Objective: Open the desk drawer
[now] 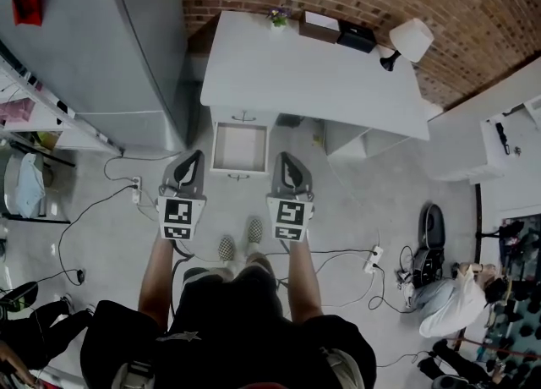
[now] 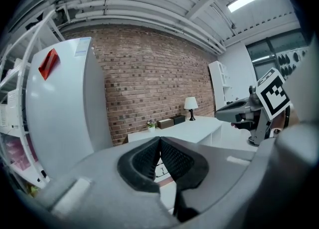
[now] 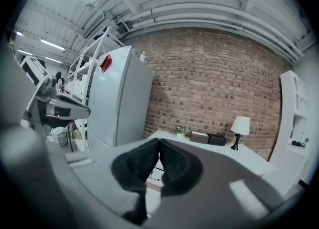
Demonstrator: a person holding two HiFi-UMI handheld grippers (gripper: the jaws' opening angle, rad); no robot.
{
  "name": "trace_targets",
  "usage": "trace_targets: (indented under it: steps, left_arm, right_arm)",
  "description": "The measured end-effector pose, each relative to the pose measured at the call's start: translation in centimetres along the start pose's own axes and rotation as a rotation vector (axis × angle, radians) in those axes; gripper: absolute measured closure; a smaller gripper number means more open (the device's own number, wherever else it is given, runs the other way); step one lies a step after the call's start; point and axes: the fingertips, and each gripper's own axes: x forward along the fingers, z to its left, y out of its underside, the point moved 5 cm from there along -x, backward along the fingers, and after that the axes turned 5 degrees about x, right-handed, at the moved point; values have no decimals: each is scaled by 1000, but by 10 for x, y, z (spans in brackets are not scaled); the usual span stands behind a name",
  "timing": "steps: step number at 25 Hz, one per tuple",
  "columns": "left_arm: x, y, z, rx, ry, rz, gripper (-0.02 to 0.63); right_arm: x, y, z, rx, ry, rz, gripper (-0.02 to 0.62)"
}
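Note:
The white desk point(image 1: 313, 74) stands against the brick wall. Its drawer point(image 1: 241, 149) under the left end is pulled out and looks empty, with its handle point(image 1: 239, 177) toward me. Both grippers are held up in front of me, apart from the drawer. My left gripper point(image 1: 196, 156) is shut with nothing between its pads point(image 2: 160, 141). My right gripper point(image 1: 281, 157) is also shut and empty point(image 3: 159, 142). Each gripper view looks level over the desk point(image 2: 189, 126) point(image 3: 209, 148) toward the wall.
A grey fridge point(image 1: 93, 41) stands left of the desk. A lamp point(image 1: 410, 41), boxes point(image 1: 338, 30) and a small plant point(image 1: 277, 17) sit on the desktop. Cables and power strips point(image 1: 135, 189) point(image 1: 372, 258) lie on the floor. A person point(image 1: 456, 294) sits at lower right.

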Motion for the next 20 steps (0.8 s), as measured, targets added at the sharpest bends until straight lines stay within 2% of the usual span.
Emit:
trace_targets:
  steps: [12, 20]
  left_arm:
    - [-27, -36, -15, 18, 2, -47, 595]
    - [-39, -35, -27, 10, 12, -43, 595]
  right_arm:
    - [-44, -16, -5, 11, -16, -40, 588]
    - [-59, -18, 1, 13, -28, -62, 588]
